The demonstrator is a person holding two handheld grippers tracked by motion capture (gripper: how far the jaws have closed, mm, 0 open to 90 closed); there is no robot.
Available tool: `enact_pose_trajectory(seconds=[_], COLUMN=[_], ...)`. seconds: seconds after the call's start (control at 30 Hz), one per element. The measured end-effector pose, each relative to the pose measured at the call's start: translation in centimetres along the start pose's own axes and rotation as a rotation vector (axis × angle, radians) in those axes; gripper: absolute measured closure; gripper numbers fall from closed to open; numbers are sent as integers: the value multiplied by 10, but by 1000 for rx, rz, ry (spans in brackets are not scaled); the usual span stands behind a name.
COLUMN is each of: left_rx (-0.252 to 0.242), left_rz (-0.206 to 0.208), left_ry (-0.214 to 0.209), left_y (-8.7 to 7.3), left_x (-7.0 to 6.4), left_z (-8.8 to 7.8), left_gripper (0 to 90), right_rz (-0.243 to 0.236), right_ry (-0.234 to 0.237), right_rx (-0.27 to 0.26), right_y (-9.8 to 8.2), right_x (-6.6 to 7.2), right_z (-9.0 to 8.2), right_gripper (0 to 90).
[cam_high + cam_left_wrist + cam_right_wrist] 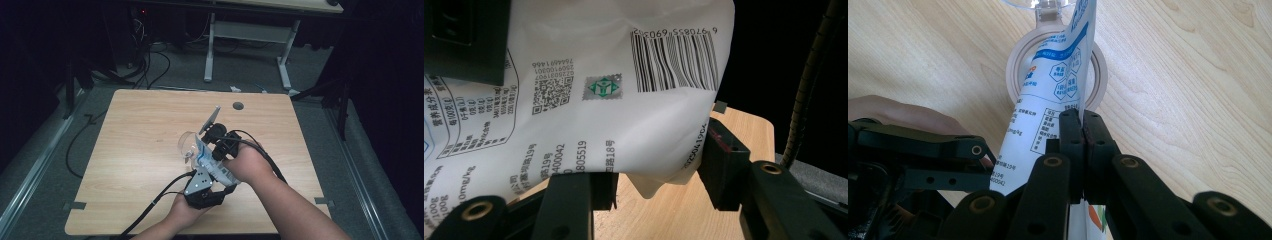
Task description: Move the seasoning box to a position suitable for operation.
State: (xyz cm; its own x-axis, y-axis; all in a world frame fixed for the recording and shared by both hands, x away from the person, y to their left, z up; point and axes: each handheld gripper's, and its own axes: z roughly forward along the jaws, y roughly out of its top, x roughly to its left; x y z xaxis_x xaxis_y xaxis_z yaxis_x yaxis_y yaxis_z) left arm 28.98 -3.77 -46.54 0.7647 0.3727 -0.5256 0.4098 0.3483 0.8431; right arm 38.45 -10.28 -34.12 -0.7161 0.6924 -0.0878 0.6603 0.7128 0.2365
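I hold a white printed pouch (209, 161) up off the counter (140, 135) between my two tongs, near the middle of the counter and a little to the near side. Its long axis runs from my near left hand up and away toward the far side, tilted, with the open top end leaning over a clear plastic cup (187, 145) that stands just beyond it.

My right tongs (1082, 150) are pinched fully together on a thin edge of the pouch (1048, 100); in the right gripper view the two black jaws meet with only the film between them, and the pouch stretches away from them toward the round rim of the cup (1098, 75) below.

My left tongs (654, 185) stand about half open around the bottom of the pouch (624, 100), the barcode side facing the camera. The right-hand jaw presses against the pouch's edge; the other jaw sits under the bulging film, so I judge this a loose cradle of the fat end, though I cannot tell how firmly it bites.

The cup lies on the far side of both tongs, straight along the pouch's axis. My right tongs (220, 137) are the nearer to it, my left tongs (202, 192) are at the tail. To pour, I judge the tail must rise while the mouth stays over the rim.
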Motion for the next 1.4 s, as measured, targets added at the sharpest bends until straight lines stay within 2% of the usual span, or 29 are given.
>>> enact_pose_trajectory(seconds=[0.6, 0.7, 0.87, 0.97, 1.17, 1.3, 1.4], left_rx=[0, 3, 3, 3, 22, 44, 50], left_rz=[-1, -2, 10, 15, 33, 61, 58], left_ry=[1, 2, 6, 7, 16, 27, 28], left_y=[1, 2, 2, 0, -3, -6, -6], left_x=[-1, 0, 0, -1, -1, -1, 1], left_z=[0, -1, -2, -3, -6, -8, -10], left_gripper=[557, 557, 558, 557, 559, 559, 559], right_rz=[15, 15, 10, 25, 28, 24, 20], right_ry=[18, 32, 35, 43, 52, 59, 60], right_rx=[-7, -13, -19, -20, -21, -19, -23], right_y=[-1, 0, 0, -1, -5, -7, -9], right_x=[-3, -4, -5, -3, -2, -3, -4], right_z=[-1, -2, -3, -5, -6, -6, -7], right_gripper=[892, 892, 892, 893, 893, 893, 894])
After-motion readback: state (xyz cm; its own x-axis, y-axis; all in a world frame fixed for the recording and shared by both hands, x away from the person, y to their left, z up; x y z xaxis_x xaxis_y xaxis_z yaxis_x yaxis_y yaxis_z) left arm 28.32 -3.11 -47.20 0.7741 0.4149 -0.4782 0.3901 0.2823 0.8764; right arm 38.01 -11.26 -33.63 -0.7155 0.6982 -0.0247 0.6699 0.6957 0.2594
